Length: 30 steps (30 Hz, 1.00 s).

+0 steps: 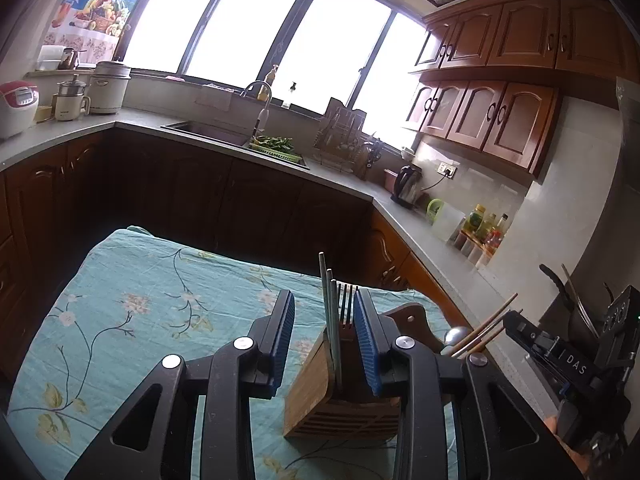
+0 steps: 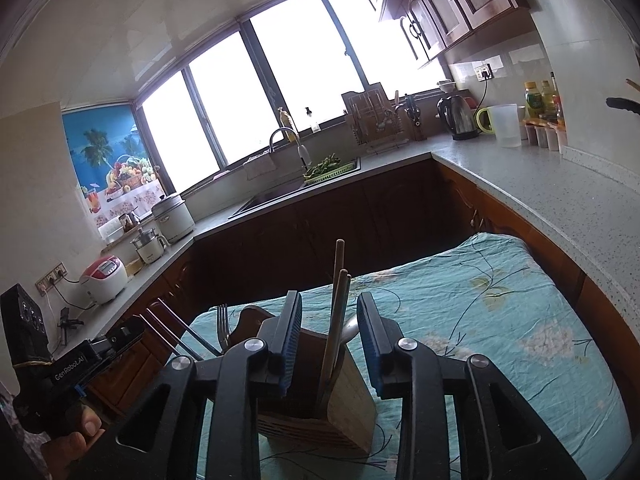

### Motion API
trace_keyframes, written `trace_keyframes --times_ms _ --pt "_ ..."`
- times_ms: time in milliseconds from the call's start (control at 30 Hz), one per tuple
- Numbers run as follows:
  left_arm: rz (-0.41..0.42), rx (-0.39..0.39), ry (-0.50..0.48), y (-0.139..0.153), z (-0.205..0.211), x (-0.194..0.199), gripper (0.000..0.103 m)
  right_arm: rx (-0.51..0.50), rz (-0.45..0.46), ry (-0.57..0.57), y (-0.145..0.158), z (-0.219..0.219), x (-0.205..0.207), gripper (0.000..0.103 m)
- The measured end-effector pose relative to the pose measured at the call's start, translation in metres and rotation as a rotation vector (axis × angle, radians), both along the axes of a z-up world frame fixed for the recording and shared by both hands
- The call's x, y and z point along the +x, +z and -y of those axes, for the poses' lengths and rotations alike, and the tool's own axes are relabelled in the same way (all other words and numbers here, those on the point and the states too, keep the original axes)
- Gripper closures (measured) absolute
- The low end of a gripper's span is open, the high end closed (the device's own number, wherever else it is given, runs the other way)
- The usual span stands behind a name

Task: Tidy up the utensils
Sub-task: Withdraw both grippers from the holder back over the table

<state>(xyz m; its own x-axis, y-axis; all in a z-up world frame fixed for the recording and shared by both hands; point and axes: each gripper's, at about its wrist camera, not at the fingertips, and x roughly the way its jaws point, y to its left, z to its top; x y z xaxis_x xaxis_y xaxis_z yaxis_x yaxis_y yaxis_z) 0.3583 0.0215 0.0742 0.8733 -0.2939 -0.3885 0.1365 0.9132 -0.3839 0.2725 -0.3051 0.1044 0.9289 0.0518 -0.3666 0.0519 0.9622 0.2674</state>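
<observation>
A wooden utensil holder (image 1: 320, 392) stands on the near part of a tabletop covered with a teal floral cloth (image 1: 132, 312), in a kitchen with a grey L-shaped counter (image 1: 344, 184), a sink (image 1: 208, 130) under wide bright windows and brown wall cabinets (image 1: 508, 80). In the left wrist view the left gripper (image 1: 324, 340) sits low over the holder with its blue-padded jaws parted; metal chopsticks (image 1: 330, 312) and a fork (image 1: 346, 308) rise upright from the holder's compartment in the gap between the pads, close to the right pad, and no pad presses on them, so the jaws are released. To the right, wooden chopsticks (image 1: 484, 328) and a spoon (image 1: 456, 338) lean out of the holder's farther side, and the other gripper's body shows at the right edge. In the right wrist view the right gripper (image 2: 329, 340) is likewise over the holder (image 2: 344, 404), its jaws spread apart and grasping nothing; the wooden chopsticks (image 2: 338, 304) stand between the pads without touching either, with the spoon (image 2: 351, 330) just behind them. The fork (image 2: 222, 326) and the metal chopsticks (image 2: 176, 332) show at the left of that view, beside a hand (image 2: 76, 440) holding the left gripper's handle.
</observation>
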Motion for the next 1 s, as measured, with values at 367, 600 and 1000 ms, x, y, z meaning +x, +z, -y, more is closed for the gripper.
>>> trace_keyframes --times_ms 367,600,1000 --pt "0.001 0.004 0.076 0.001 -0.006 -0.014 0.019 0.0 0.034 0.019 0.004 -0.005 -0.009 0.02" --pt "-0.029 -0.013 0.098 -0.002 -0.009 -0.03 0.01 -0.035 0.064 0.026 0.01 -0.016 -0.027 0.007" --pt "-0.026 0.003 0.097 0.001 -0.019 -0.082 0.005 -0.04 0.068 0.051 0.007 -0.029 -0.069 0.004"
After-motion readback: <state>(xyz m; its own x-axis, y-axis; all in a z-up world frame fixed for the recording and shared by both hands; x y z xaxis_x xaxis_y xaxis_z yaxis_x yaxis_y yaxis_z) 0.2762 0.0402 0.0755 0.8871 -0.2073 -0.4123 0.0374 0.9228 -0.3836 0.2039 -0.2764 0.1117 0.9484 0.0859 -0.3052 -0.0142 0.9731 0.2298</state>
